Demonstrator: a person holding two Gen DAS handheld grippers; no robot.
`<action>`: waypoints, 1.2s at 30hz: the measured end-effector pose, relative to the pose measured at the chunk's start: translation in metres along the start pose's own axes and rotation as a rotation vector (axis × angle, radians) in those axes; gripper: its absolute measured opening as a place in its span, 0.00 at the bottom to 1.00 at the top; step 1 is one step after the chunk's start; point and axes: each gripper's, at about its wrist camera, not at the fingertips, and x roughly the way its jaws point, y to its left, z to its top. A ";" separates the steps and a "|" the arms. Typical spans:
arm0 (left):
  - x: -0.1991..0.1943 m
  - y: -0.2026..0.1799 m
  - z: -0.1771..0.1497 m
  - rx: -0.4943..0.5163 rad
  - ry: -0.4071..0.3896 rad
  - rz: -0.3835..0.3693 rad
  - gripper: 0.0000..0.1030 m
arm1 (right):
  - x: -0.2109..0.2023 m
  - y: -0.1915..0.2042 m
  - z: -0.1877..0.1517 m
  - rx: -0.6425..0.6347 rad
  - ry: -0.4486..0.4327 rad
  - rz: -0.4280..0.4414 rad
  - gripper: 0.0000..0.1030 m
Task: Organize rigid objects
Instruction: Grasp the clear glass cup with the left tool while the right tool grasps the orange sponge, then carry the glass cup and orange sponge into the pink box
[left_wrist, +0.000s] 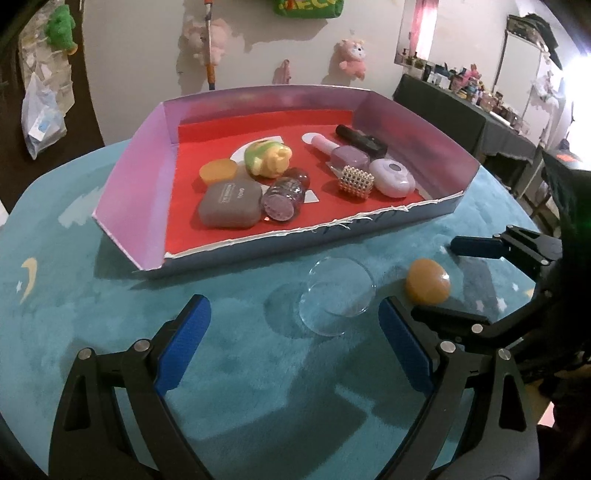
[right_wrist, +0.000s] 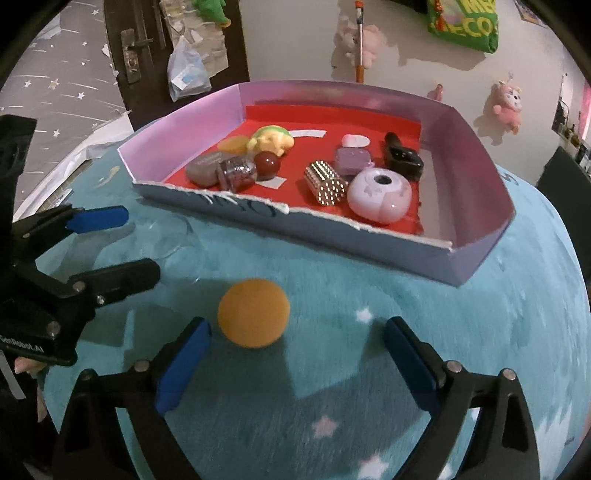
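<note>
- Both fingers of the left gripper (left_wrist: 295, 332) and right gripper (right_wrist: 297, 349) are spread open, nothing gripped.
- An orange ball (right_wrist: 253, 312), round with no long axis, is seen outside the box (right_wrist: 369, 240).
- A beaded cylinder (right_wrist: 325, 182) is laid on its side inside.

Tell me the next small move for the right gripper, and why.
Probably ease the right gripper forward and left to straddle the orange ball: its jaws are open, and the ball lies loose on the blue cloth outside the tray.

Two loose pieces ahead of my jaws, tray behind.

The dish (left_wrist: 338, 295) lies just ahead of my left jaws; the ball (right_wrist: 253, 313) sits ahead of my right jaws, nearer their left finger. Behind both stands the tray (left_wrist: 332, 236), trinkets lying in it.
</note>
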 end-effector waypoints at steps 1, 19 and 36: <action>0.002 -0.001 0.001 0.005 0.002 -0.004 0.85 | 0.000 0.000 0.001 -0.005 -0.002 0.005 0.90; 0.000 -0.010 0.006 0.038 0.014 -0.062 0.38 | -0.016 0.022 -0.003 -0.060 -0.058 0.086 0.39; -0.016 -0.009 0.007 0.030 -0.011 -0.071 0.38 | -0.023 0.024 -0.001 -0.052 -0.063 0.096 0.39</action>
